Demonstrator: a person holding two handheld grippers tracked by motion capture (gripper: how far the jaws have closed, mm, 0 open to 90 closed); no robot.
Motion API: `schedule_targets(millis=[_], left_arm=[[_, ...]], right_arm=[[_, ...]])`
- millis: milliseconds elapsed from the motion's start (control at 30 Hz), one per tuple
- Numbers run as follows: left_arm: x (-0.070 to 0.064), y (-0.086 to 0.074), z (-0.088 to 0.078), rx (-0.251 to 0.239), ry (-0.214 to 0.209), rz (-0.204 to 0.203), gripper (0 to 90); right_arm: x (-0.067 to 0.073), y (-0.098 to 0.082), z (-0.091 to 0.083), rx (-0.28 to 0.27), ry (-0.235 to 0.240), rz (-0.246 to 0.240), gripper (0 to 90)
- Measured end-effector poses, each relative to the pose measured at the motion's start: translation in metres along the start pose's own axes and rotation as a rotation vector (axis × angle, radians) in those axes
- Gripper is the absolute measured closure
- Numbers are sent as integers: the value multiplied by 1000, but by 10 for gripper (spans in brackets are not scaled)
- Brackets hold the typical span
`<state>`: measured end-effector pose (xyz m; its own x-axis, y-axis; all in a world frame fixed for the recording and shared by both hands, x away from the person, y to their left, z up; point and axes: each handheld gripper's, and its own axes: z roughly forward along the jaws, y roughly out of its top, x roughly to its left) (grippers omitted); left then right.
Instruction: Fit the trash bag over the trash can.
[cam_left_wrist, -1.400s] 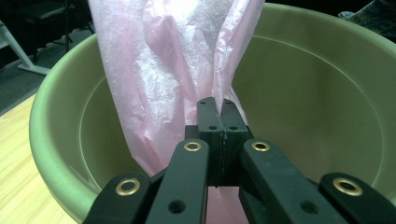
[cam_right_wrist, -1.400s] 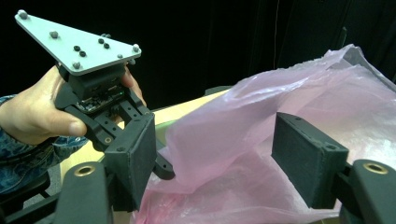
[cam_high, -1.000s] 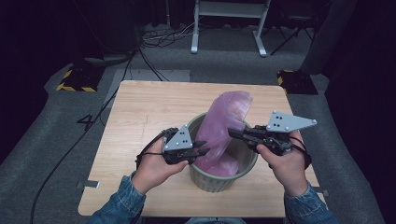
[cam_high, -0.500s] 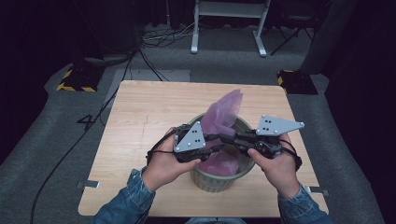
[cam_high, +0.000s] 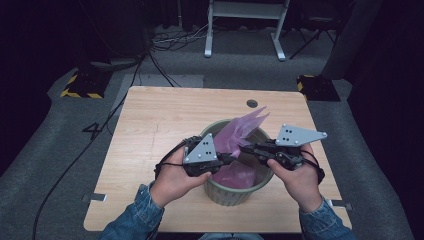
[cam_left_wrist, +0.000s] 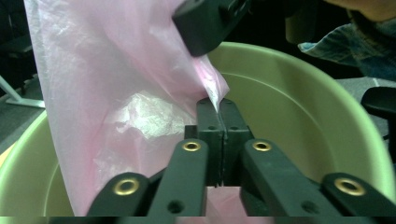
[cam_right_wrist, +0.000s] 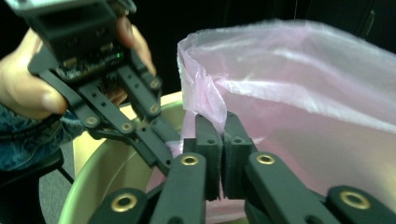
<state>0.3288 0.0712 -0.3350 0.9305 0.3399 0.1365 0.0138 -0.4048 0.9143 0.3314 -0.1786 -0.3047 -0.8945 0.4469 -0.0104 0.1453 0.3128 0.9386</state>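
Note:
A pink plastic bag (cam_high: 240, 131) stands up out of a pale green bin (cam_high: 235, 192) on the wooden table (cam_high: 165, 115). My left gripper (cam_high: 229, 159) reaches in from the bin's left rim; its jaws have just been opening slightly. In the left gripper view the left gripper (cam_left_wrist: 217, 108) still has its pads together, pinching a thin fold of the bag (cam_left_wrist: 107, 93). My right gripper (cam_high: 246, 148) comes from the right. In its own view the right gripper (cam_right_wrist: 217, 125) is shut on the bag's gathered edge (cam_right_wrist: 205, 93), with the left gripper (cam_right_wrist: 168, 154) close beside it.
The bin (cam_left_wrist: 299, 107) sits near the table's front edge, between the person's two hands. A round cable hole (cam_high: 252, 103) lies in the far part of the tabletop. Beyond the table are a white frame's legs (cam_high: 207, 30) and cables on the grey floor.
The two grippers have come closer together over the bin. The bag, ballooned high before, has collapsed into a lower pointed shape.

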Motion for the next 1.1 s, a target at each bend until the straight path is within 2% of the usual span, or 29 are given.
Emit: schedule_targets(millis=[67, 100, 200, 333, 533, 567, 600, 633, 700, 867, 967, 1100], left_arm=[[2, 1, -2, -13, 52, 17, 536], [3, 2, -2, -19, 62, 20, 495], [4, 3, -4, -50, 43, -6, 471], [7, 5, -9, -89, 46, -35, 473], [10, 10, -14, -118, 48, -41, 516], [9, 12, -14, -119, 42, -36, 545], [9, 13, -14, -117, 33, -30, 620], [8, 13, -14, -119, 34, -31, 691], [8, 14, -15, -110, 41, -24, 778], [10, 13, -17, -95, 31, -34, 899], [11, 13, -18, -87, 41, -45, 900], [15, 11, -20, -89, 50, -59, 900]], right_arm=[[1, 0, 1, 3, 4, -2, 896], [2, 0, 1, 2, 6, -2, 897], [3, 0, 2, 3, 8, -7, 898], [3, -2, 3, 21, 0, -16, 899], [3, -5, 4, 38, -1, -17, 899], [3, -5, 4, 40, -2, -20, 898], [4, -5, 5, 41, -1, -22, 898], [4, -5, 5, 42, -2, -25, 896], [5, -4, 5, 43, -2, -27, 895], [4, -6, 2, 43, -5, -24, 883], [3, -6, 0, 33, 7, -5, 795], [-2, -5, -10, 10, -35, -3, 674]])
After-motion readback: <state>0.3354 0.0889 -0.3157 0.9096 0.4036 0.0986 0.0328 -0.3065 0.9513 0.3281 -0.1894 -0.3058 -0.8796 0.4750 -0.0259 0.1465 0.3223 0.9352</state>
